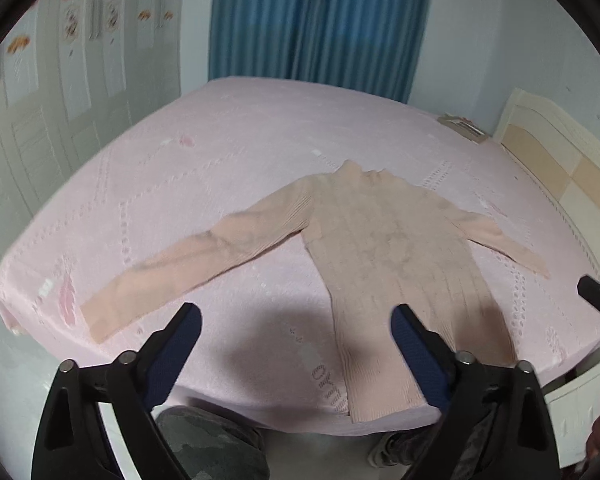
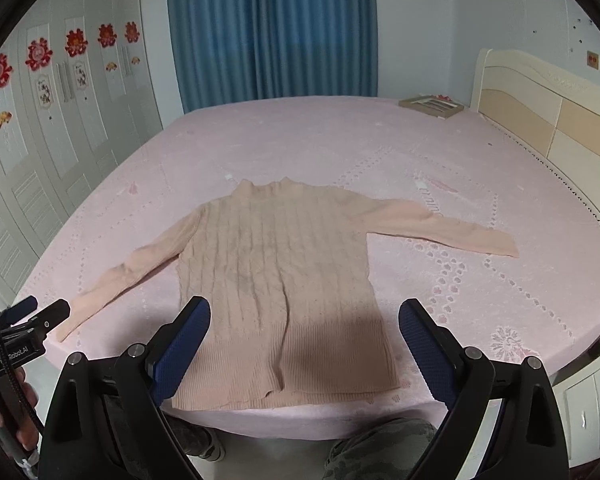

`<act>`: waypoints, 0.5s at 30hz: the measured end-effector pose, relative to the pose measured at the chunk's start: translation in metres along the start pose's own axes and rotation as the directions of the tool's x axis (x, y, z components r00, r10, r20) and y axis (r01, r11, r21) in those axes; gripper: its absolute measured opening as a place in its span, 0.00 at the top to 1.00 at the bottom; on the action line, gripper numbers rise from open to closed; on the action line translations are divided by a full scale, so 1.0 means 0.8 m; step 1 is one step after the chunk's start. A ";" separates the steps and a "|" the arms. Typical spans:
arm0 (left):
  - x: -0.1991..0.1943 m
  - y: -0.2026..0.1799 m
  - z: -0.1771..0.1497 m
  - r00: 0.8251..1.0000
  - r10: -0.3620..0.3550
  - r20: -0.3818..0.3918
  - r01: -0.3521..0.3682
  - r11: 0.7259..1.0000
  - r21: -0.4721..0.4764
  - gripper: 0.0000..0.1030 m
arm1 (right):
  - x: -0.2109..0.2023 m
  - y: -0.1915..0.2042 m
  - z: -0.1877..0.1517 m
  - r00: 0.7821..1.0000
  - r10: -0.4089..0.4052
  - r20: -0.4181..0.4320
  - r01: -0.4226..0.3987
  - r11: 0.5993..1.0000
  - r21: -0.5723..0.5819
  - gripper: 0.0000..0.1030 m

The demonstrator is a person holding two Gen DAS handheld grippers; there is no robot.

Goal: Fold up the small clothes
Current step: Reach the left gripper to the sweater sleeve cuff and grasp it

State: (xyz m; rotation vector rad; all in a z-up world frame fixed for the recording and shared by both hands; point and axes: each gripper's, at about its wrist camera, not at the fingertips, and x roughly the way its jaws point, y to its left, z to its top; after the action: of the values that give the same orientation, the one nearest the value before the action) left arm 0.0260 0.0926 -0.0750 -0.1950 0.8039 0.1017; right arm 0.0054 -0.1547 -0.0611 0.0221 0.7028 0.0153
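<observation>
**Sweater flat and unfolded, a sleeve reaching out ahead of each gripper**

The peach ribbed sweater (image 2: 276, 280) lies face up on the pink bedspread (image 2: 340, 140), collar away from the person and hem at the near edge of the bed, so its long axis runs from the bottom of both frames toward the top. Both sleeves are spread sideways, across that axis.

In the left wrist view the left gripper (image 1: 296, 340) hovers above the bed's near edge with its blue pads wide apart and nothing between them. The left sleeve (image 1: 188, 264) slants from centre frame down to the lower left, its cuff just beyond the left pad; the body sits to the right of centre.

In the right wrist view the right gripper (image 2: 304, 344) is likewise spread and empty, poised over the hem at the bottom centre. The right sleeve (image 2: 440, 224) stretches toward the right of the frame, its cuff well apart from the fingers.

No fold has been made yet. By my reading, the left gripper is the nearer to a cuff, so the left sleeve is the likelier first grasp, carried inward across the body.
</observation>
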 end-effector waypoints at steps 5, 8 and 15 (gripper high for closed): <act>0.031 0.031 -0.004 1.000 0.007 -0.022 -0.008 0.999 -0.052 0.12 | 0.034 0.011 0.000 0.999 -0.013 -0.031 0.012 1.000 -0.014 0.09; 0.053 0.047 -0.005 0.998 -0.013 -0.066 0.010 0.999 -0.043 0.17 | 0.057 0.022 0.001 0.999 -0.009 -0.046 0.008 1.000 -0.022 0.09; 0.109 0.099 -0.012 0.993 0.020 -0.115 -0.035 0.991 -0.129 0.18 | 0.107 0.050 0.008 0.999 0.014 -0.052 -0.017 0.999 -0.050 0.09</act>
State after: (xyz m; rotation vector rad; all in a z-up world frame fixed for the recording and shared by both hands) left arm 0.0669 0.1693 -0.1552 -0.3157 0.9143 0.1707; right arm 0.0746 -0.1127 -0.1109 -0.0216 0.7534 0.0490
